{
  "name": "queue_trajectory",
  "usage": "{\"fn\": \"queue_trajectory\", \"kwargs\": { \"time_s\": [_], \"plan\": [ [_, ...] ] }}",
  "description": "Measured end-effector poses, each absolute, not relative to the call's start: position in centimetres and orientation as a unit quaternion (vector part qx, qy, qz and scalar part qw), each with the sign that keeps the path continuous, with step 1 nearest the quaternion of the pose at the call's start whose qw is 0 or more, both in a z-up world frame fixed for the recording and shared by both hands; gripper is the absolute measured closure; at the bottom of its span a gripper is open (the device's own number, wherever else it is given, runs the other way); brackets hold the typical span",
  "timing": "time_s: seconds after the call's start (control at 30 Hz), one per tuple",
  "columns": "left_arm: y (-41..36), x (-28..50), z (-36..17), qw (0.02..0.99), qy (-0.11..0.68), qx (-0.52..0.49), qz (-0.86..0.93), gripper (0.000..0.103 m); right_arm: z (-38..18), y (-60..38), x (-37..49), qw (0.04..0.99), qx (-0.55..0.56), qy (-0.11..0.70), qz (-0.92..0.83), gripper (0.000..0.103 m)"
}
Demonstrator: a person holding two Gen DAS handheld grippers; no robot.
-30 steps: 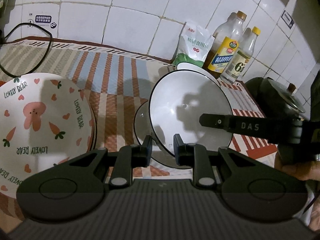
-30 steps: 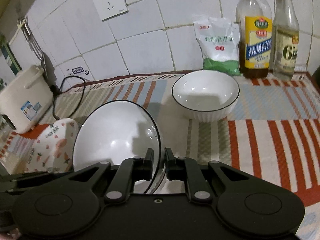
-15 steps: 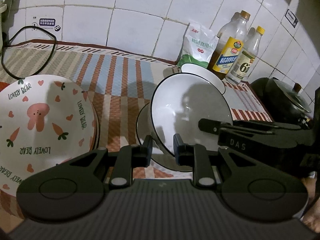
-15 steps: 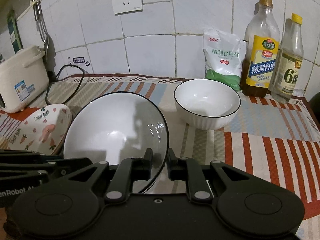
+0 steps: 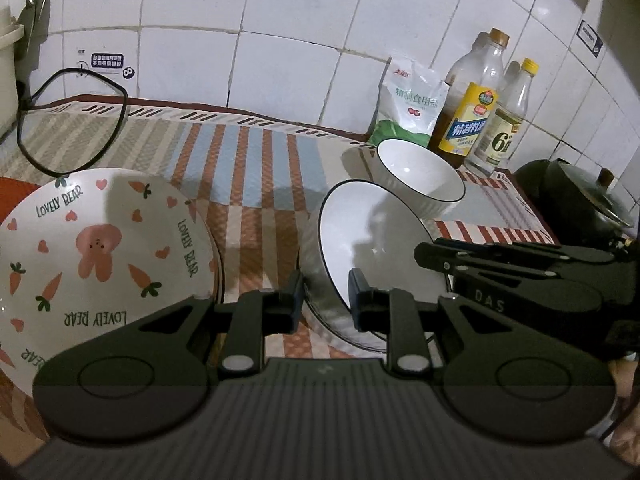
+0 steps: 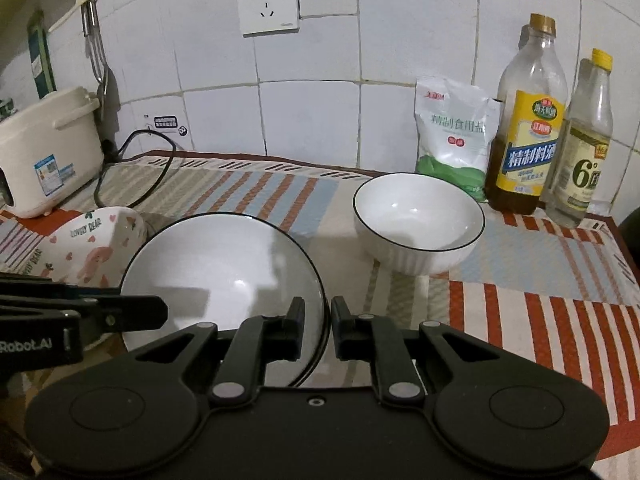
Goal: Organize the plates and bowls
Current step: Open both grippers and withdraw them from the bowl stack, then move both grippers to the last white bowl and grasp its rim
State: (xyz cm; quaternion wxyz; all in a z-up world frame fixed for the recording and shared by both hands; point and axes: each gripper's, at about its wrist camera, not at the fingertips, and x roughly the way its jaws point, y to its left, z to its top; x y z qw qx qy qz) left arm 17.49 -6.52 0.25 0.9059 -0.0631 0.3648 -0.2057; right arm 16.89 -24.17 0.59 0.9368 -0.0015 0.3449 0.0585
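1. Black-rimmed white plate (image 6: 224,276): held tilted above the striped worktop (image 6: 540,320), centre of both views. In the left wrist view a 2nd rim of the same pattern shows beneath it, probably another plate; contact between the 2 cannot be told.

2. Right gripper (image 6: 317,330): fingers clamped on the plate's near rim at 6 o'clock in its own view.

3. Left gripper (image 5: 323,300): fingers straddle the plate's rim with a gap showing on either side; apart, not pressing.

4. White ribbed bowl (image 6: 418,222): upright on the worktop at 1 o'clock of the plate, apart from it, just in front of the salt bag (image 6: 454,140).

5. Lovely Bear plates (image 5: 92,256): stack at 9 o'clock of the held plate, near it.

6. Cooking-wine bottle (image 6: 528,136) and vinegar bottle (image 6: 582,152): against the wall at 2 o'clock.

Step in hand, judged: carrying or setting a plate to stack with its like. Next move calls for levelling the plate over the matching one, lowering it gently, then releasing; the bowl remains to be sorted.
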Motion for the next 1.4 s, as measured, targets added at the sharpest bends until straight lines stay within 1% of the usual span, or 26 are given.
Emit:
{"fn": "queue_trajectory", "kwargs": {
  "time_s": [0.23,0.43,0.5,0.57,0.6,0.67,0.7,0.73,0.77,0.83,0.93,1.1,1.17,1.23,1.37,1.4],
  "plan": [
    [-6.2,17.5,0.8,0.902,0.372,-0.073,-0.209,0.080,1.5,-26.1,15.5,0.942,0.044,0.324,0.071,0.085],
    [-5.4,16.6,3.1,0.903,0.362,-0.062,-0.222,0.079,3.6,-29.7,13.3,0.949,0.085,0.295,0.068,0.067],
    [-5.6,16.5,4.1,0.902,0.360,-0.061,-0.229,0.079,4.3,-30.9,12.9,0.950,0.097,0.289,0.062,0.066],
    [-6.2,16.5,5.2,0.901,0.357,-0.051,-0.240,0.078,4.9,-32.0,12.7,0.950,0.109,0.286,0.059,0.061],
    [-6.8,16.5,5.7,0.900,0.357,-0.046,-0.245,0.077,5.3,-32.6,12.6,0.950,0.115,0.286,0.060,0.060],
    [-7.9,16.6,6.7,0.897,0.358,-0.035,-0.257,0.075,5.8,-33.5,12.6,0.948,0.120,0.289,0.058,0.057],
    [-8.6,16.7,7.1,0.894,0.361,-0.032,-0.263,0.069,6.1,-33.8,12.7,0.947,0.119,0.293,0.054,0.056],
    [-9.3,16.9,7.4,0.890,0.367,-0.028,-0.269,0.062,6.2,-34.1,12.9,0.946,0.114,0.299,0.048,0.050],
    [-10.0,17.1,7.6,0.886,0.373,-0.024,-0.275,0.060,6.4,-34.3,13.1,0.946,0.107,0.304,0.039,0.046],
    [-11.7,17.6,7.9,0.876,0.388,-0.004,-0.286,0.059,6.3,-34.8,13.6,0.945,0.097,0.311,0.028,0.043],
    [-13.8,18.9,7.7,0.861,0.415,0.008,-0.293,0.055,5.6,-36.0,14.9,0.942,0.111,0.315,0.034,0.042],
    [-16.4,22.2,7.1,0.862,0.420,0.026,-0.281,0.055,4.1,-36.8,17.8,0.939,0.125,0.316,0.052,0.043],
    [-17.4,23.8,6.5,0.865,0.420,0.041,-0.273,0.057,3.5,-37.4,18.9,0.937,0.135,0.316,0.055,0.043],
    [-18.1,25.4,5.8,0.866,0.419,0.051,-0.269,0.058,2.7,-37.8,19.9,0.935,0.142,0.318,0.064,0.044],
    [-19.4,29.1,4.3,0.867,0.426,0.049,-0.254,0.059,0.9,-38.7,21.9,0.930,0.153,0.326,0.068,0.044],
    [-19.8,29.9,3.9,0.868,0.426,0.053,-0.249,0.061,0.5,-38.8,22.4,0.929,0.154,0.328,0.071,0.044]
  ]
}}
